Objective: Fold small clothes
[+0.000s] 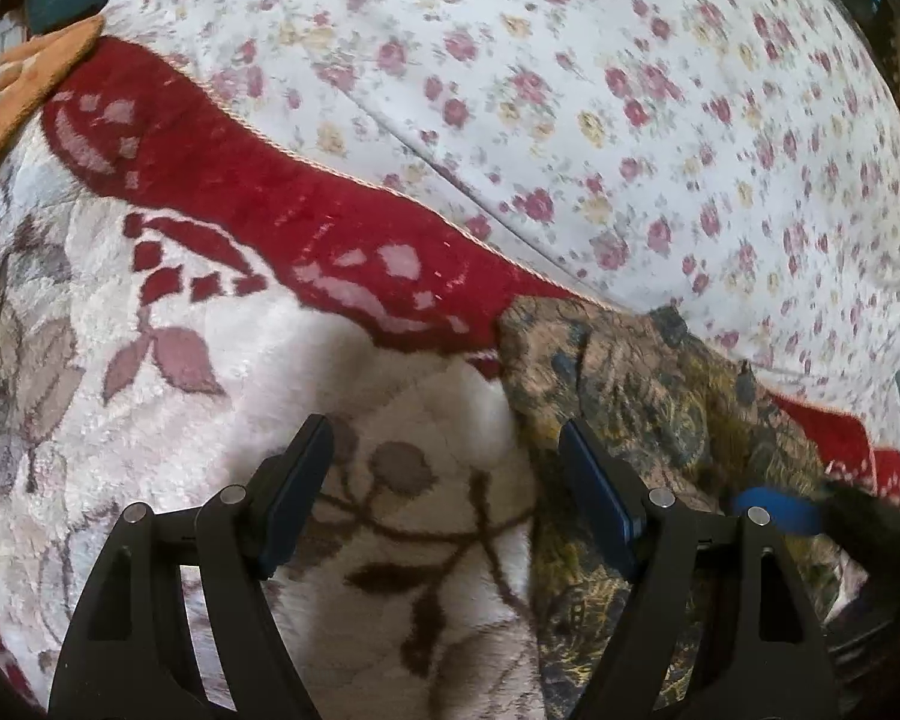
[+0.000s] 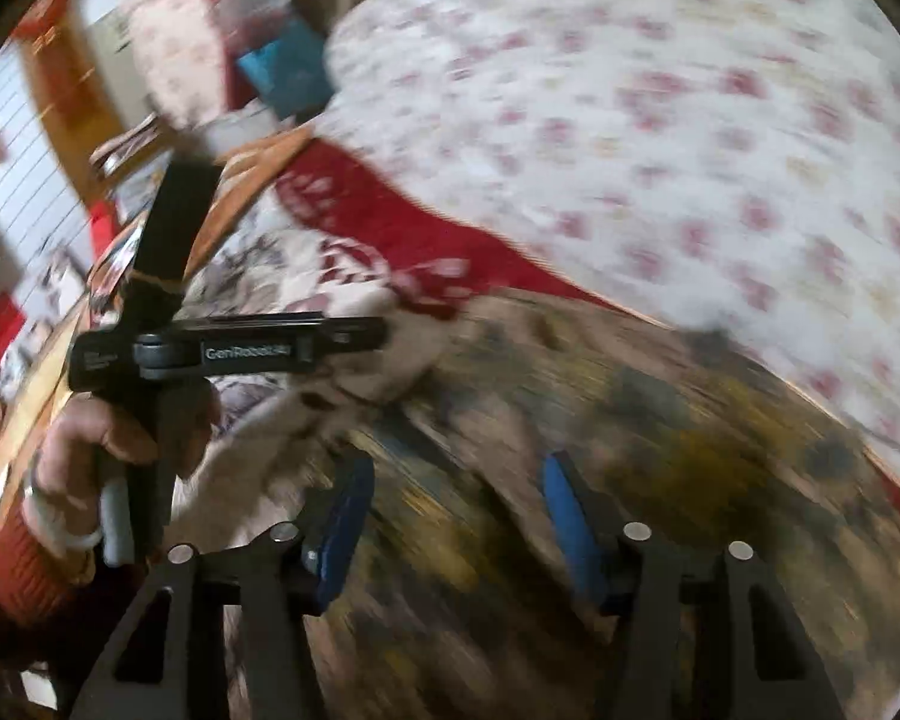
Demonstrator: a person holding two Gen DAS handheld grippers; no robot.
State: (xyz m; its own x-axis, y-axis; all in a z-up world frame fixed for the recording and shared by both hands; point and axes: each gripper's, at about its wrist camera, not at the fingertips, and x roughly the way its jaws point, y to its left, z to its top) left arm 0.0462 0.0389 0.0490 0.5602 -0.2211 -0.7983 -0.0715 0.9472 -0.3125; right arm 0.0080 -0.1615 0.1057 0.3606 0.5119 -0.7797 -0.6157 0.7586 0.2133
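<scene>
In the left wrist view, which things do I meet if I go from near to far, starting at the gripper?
left gripper → cream plush blanket with brown flowers → its red border → white sheet with small roses.

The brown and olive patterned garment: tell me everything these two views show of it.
The patterned garment is a thin-looking cloth printed in brown, olive-yellow and dark blue-grey. It lies crumpled, not yet folded, on the plush cream and red blanket, its far edge against the floral sheet. The left gripper hangs open at its left edge; the right gripper hangs open over it. Neither visibly holds it. The right view is motion-blurred.
</scene>
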